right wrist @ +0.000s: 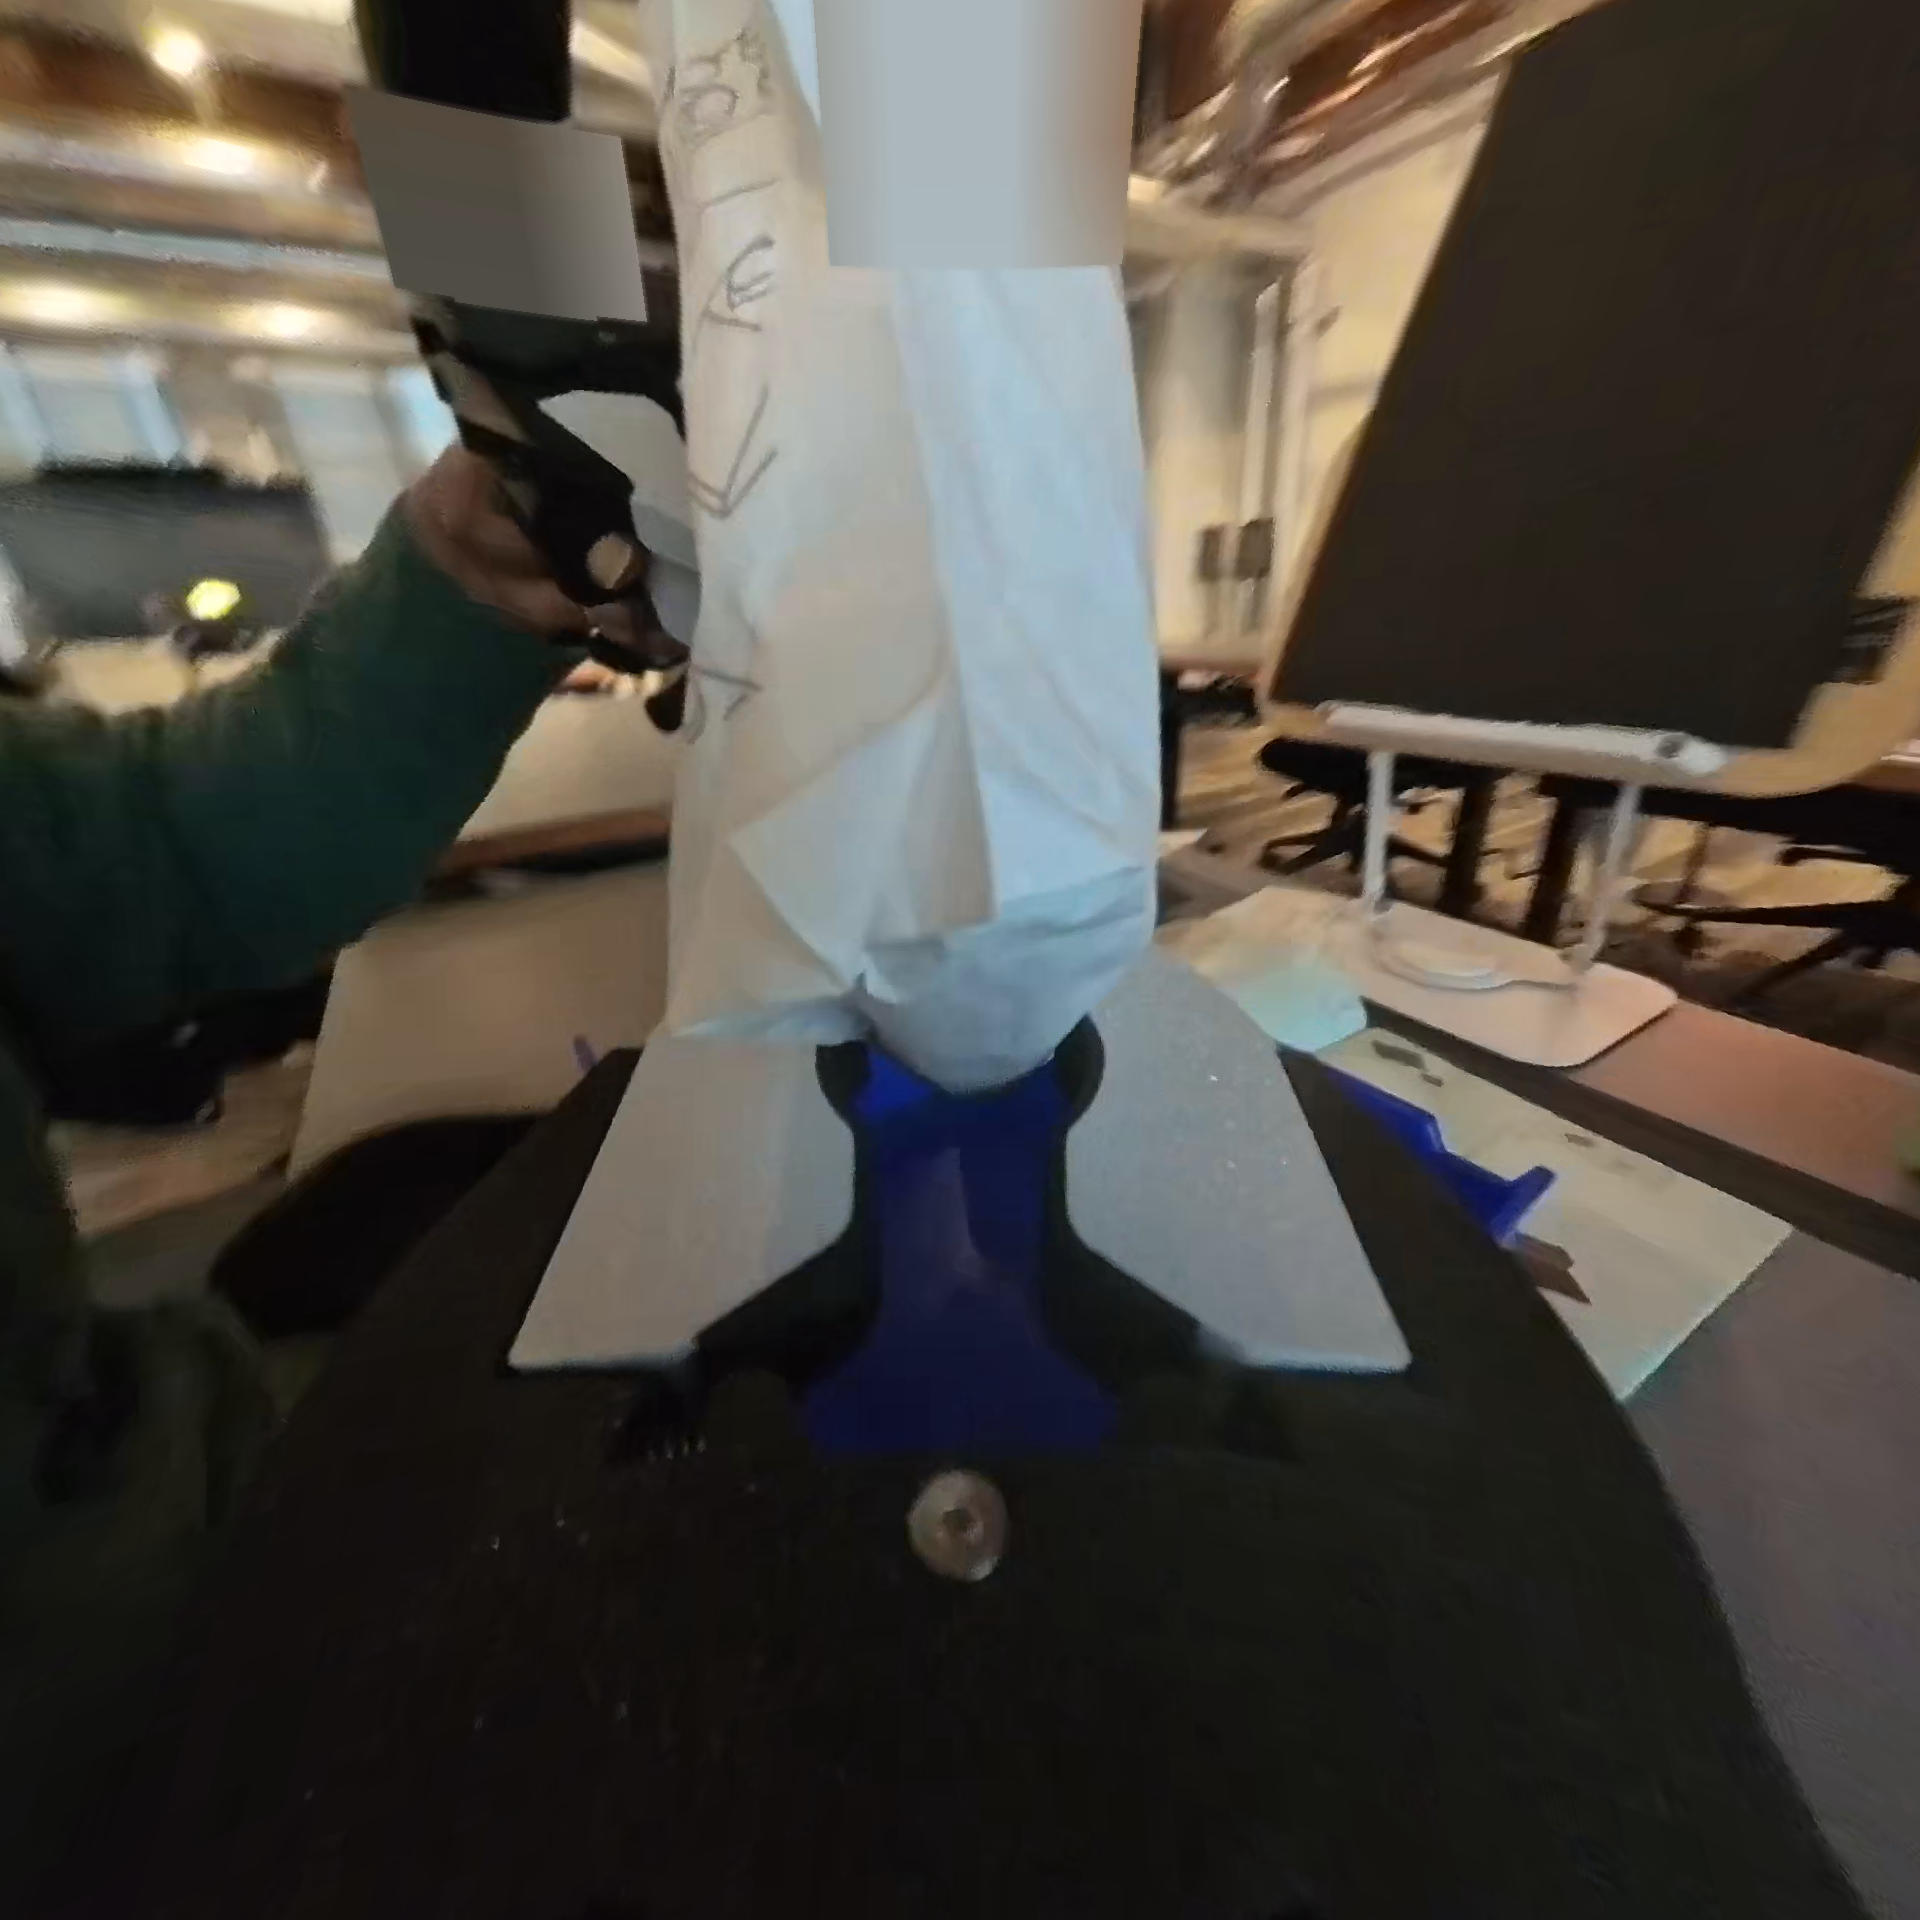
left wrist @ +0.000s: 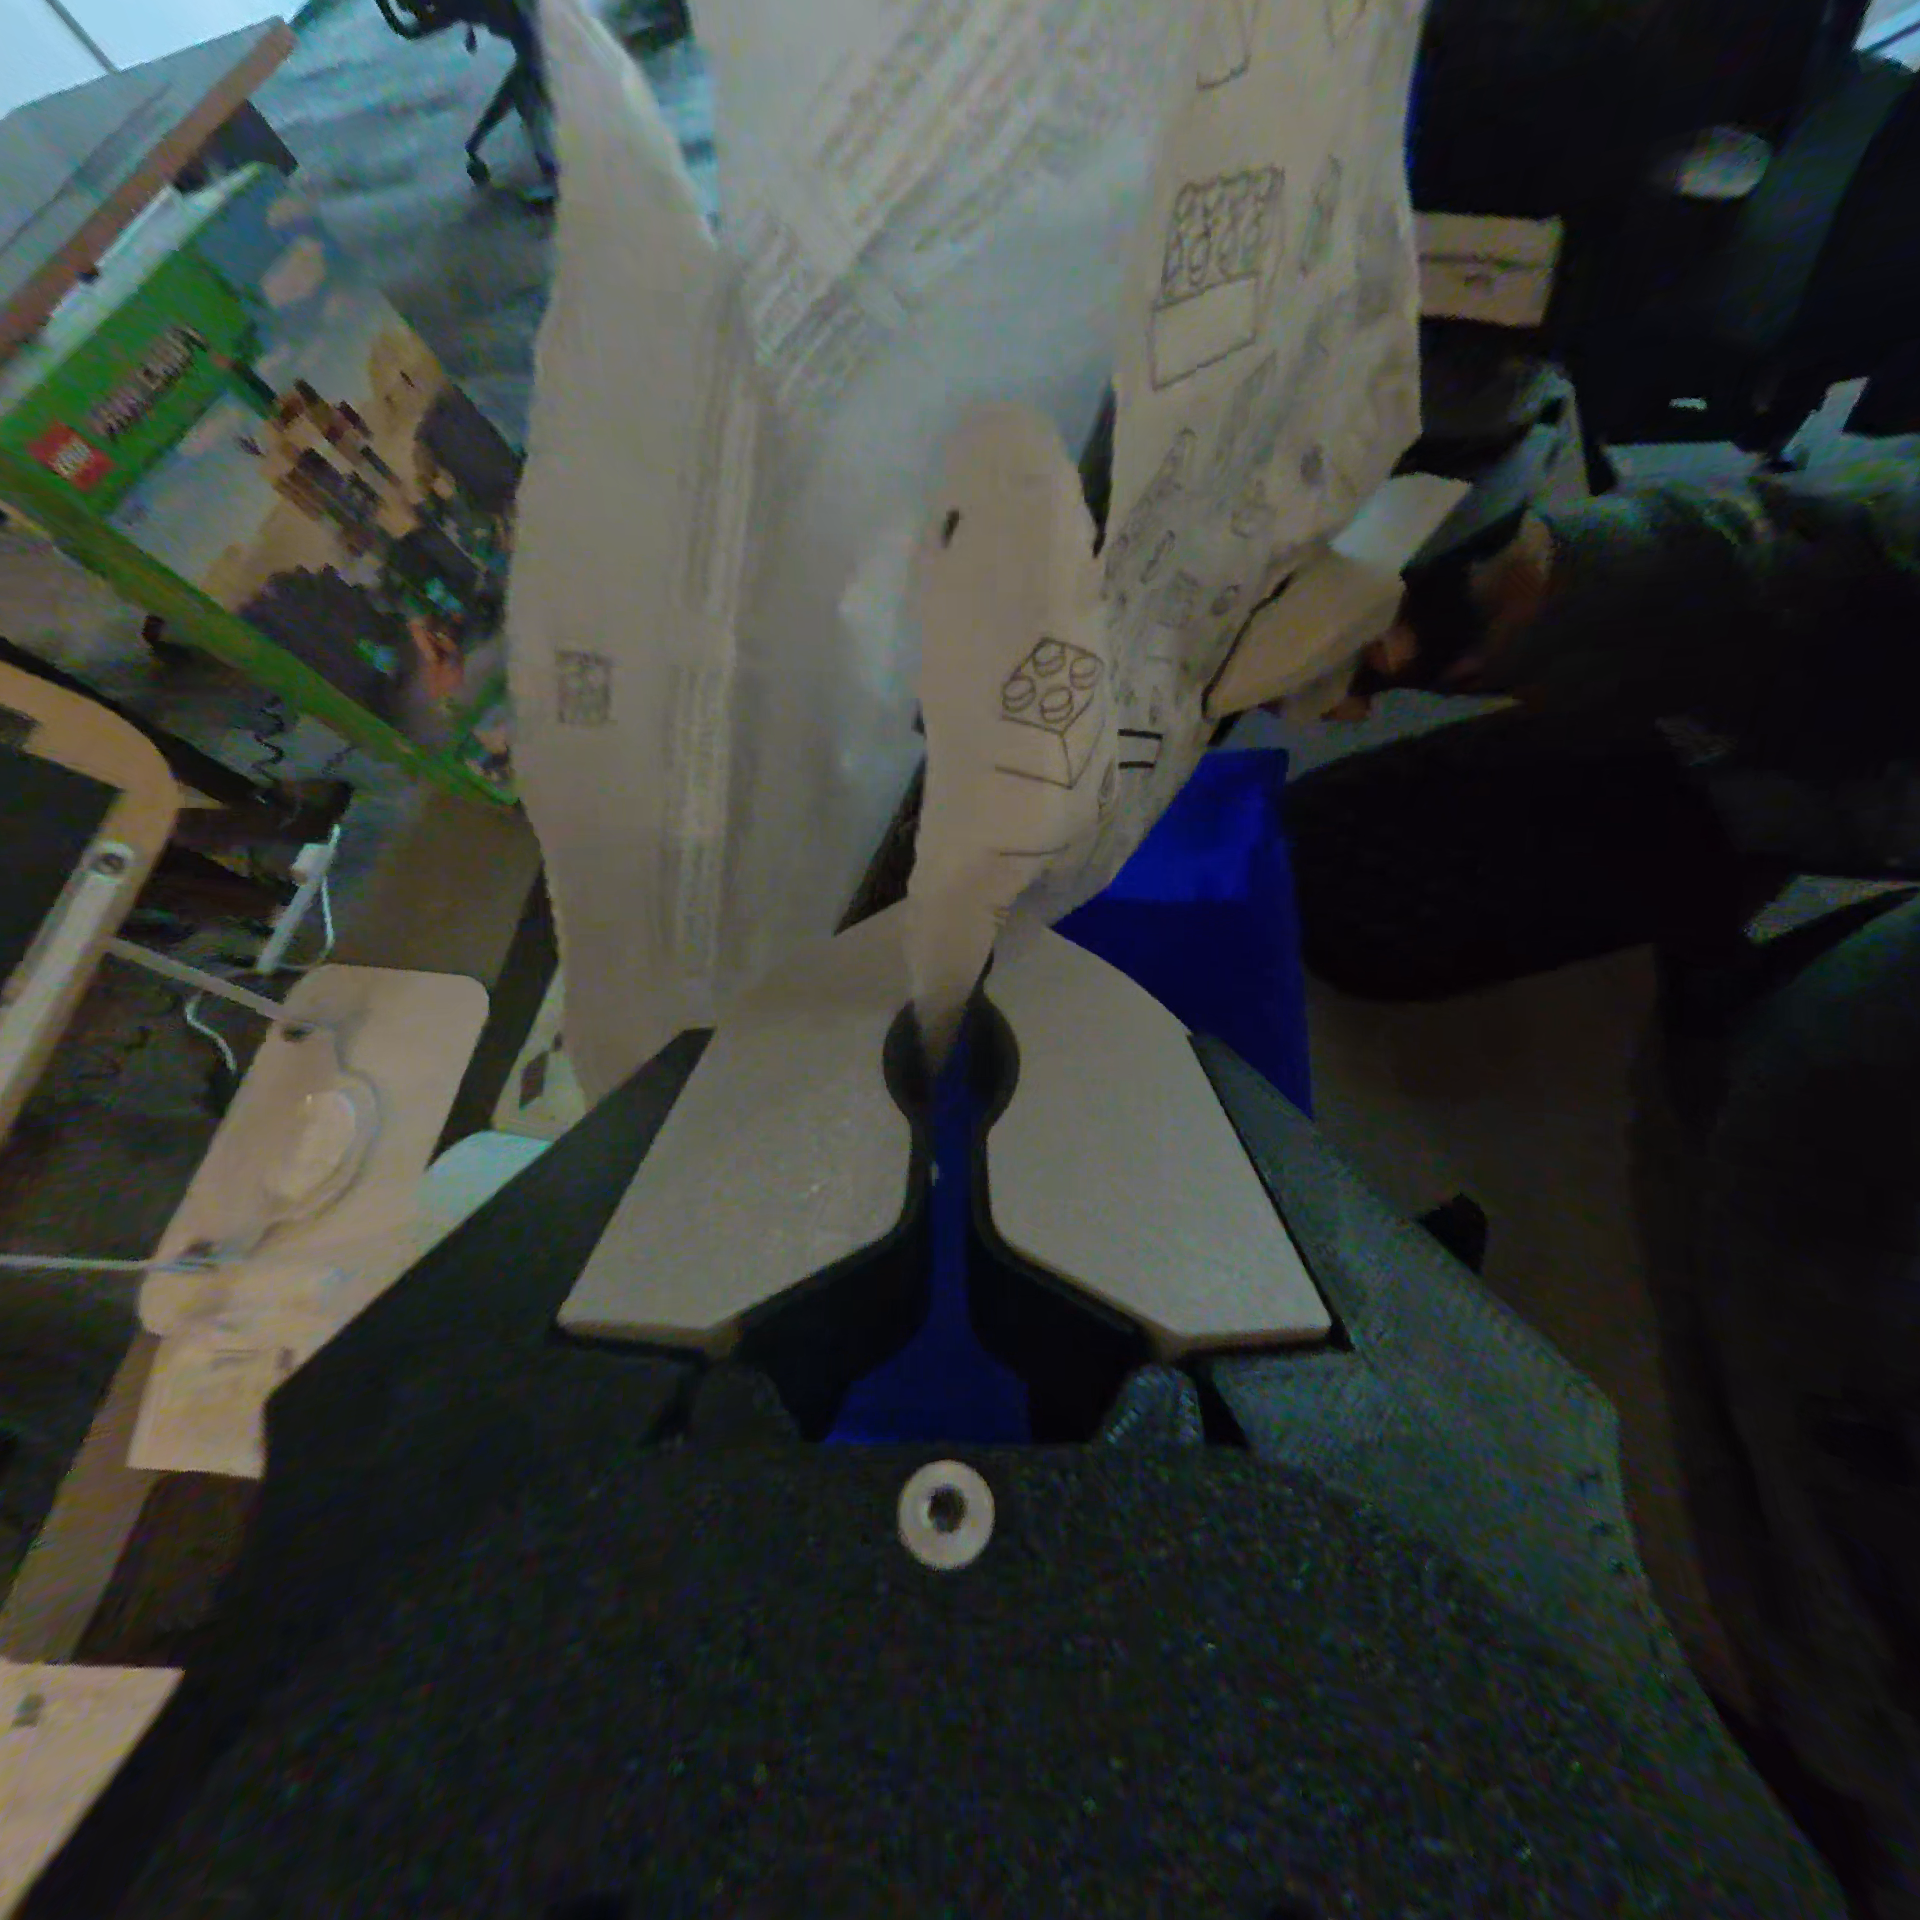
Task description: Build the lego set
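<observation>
A white paper bag (left wrist: 831, 468) printed with brick drawings is held up in the air between both grippers. My left gripper (left wrist: 951, 1029) is shut on a twisted corner of the bag. In the right wrist view my right gripper (right wrist: 966, 1049) is shut on a bunched end of the same bag (right wrist: 935, 675). The left gripper (right wrist: 623, 592) also shows there, held by a hand in a green sleeve and pinching the bag's left edge. The right gripper's pale fingers (left wrist: 1340, 592) show at the bag's right edge in the left wrist view. What the bag holds is hidden.
A blue tray (left wrist: 1195, 883) lies below the bag and also shows under the right gripper (right wrist: 1455, 1153). A green Lego box (left wrist: 208, 416) stands at the left. A dark screen on a white stand (right wrist: 1610, 416) is at the right, with paper sheets (right wrist: 1558, 1236) on the table. The tips of one gripper are about 11 cm away from the tips of the other.
</observation>
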Demonstrator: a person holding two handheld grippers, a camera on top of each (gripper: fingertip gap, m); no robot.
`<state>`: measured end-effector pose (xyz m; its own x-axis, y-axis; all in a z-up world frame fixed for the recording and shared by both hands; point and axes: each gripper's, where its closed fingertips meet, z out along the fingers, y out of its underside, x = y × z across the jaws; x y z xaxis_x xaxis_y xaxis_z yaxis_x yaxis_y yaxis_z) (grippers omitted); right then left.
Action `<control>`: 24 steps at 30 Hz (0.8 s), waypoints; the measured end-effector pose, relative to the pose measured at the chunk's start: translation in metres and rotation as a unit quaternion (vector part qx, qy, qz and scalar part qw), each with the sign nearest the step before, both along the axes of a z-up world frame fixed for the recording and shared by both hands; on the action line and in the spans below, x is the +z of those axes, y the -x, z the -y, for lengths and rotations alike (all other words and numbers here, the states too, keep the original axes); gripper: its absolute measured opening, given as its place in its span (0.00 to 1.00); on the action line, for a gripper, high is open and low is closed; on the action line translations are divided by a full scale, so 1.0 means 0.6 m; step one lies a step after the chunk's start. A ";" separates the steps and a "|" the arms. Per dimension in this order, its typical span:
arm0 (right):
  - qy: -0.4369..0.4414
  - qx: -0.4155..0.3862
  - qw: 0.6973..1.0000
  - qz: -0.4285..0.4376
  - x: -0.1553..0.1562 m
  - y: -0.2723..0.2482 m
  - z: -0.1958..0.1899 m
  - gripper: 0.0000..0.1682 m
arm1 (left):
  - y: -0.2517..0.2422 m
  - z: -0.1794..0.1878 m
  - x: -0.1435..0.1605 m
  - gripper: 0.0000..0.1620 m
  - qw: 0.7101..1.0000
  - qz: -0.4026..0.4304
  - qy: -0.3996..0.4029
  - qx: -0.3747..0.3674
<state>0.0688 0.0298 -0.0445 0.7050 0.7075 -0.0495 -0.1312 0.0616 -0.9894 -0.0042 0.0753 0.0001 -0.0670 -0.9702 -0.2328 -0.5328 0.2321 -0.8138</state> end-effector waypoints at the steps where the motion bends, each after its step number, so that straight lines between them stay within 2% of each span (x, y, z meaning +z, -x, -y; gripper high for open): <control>1: 0.009 0.016 1.000 0.005 -0.007 -0.002 -0.003 0.19 | 0.002 0.002 -0.010 0.00 1.000 0.002 0.001 -0.004; 6: 0.110 0.083 0.989 0.051 -0.043 -0.011 -0.015 0.18 | 0.015 0.011 -0.063 0.01 1.000 0.006 0.007 -0.013; 12: 0.217 0.100 0.959 0.154 -0.094 -0.023 -0.028 0.17 | 0.041 0.008 -0.099 0.09 0.999 0.021 0.036 0.000; 18: 0.291 0.097 0.911 0.275 -0.100 -0.032 -0.037 0.17 | 0.093 -0.014 -0.091 0.09 0.999 0.031 0.014 0.032; 24: 0.344 0.103 0.865 0.350 -0.102 -0.031 -0.053 0.17 | 0.132 -0.052 -0.092 0.08 0.997 0.019 -0.015 0.080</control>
